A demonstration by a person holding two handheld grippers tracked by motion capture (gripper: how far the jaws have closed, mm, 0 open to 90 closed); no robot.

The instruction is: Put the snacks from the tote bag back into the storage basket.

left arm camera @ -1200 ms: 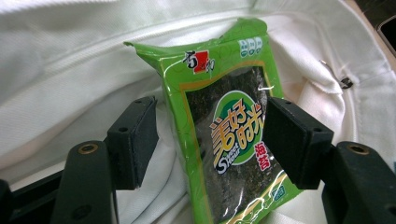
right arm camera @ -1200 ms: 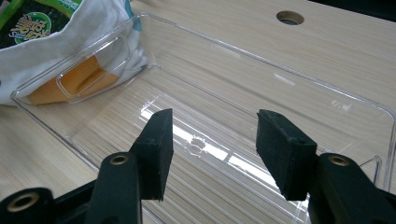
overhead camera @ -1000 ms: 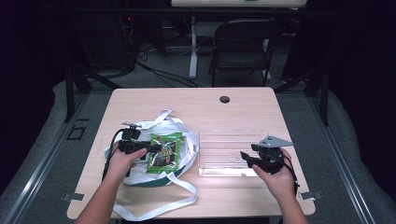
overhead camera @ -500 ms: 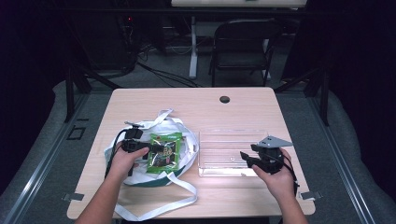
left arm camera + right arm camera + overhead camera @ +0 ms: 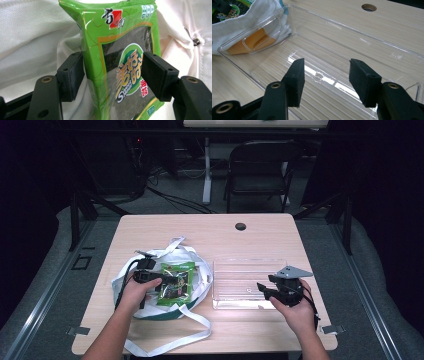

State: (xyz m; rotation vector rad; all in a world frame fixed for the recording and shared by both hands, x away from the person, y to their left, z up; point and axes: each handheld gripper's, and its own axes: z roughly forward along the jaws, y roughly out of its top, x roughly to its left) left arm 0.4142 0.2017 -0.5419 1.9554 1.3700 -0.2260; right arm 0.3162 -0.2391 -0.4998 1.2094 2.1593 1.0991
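A green seaweed snack packet (image 5: 120, 50) lies on a white cloth bag (image 5: 150, 265) at the table's left. My left gripper (image 5: 150, 277) holds the packet's left edge (image 5: 175, 282). In the left gripper view the packet stands between both pads (image 5: 72, 75), one against its side and one on its printed face. My right gripper (image 5: 267, 291) hovers open at the near right edge of a clear plastic tray (image 5: 250, 265). Nothing is between its fingers (image 5: 294, 80), and the tray floor (image 5: 332, 50) below them is bare.
The bag's long white straps (image 5: 170, 340) trail toward the table's near edge. An orange item (image 5: 254, 41) shows through the tray's wall inside the bag. A round cable hole (image 5: 240, 226) sits in the far tabletop, with a chair (image 5: 260, 170) beyond the table.
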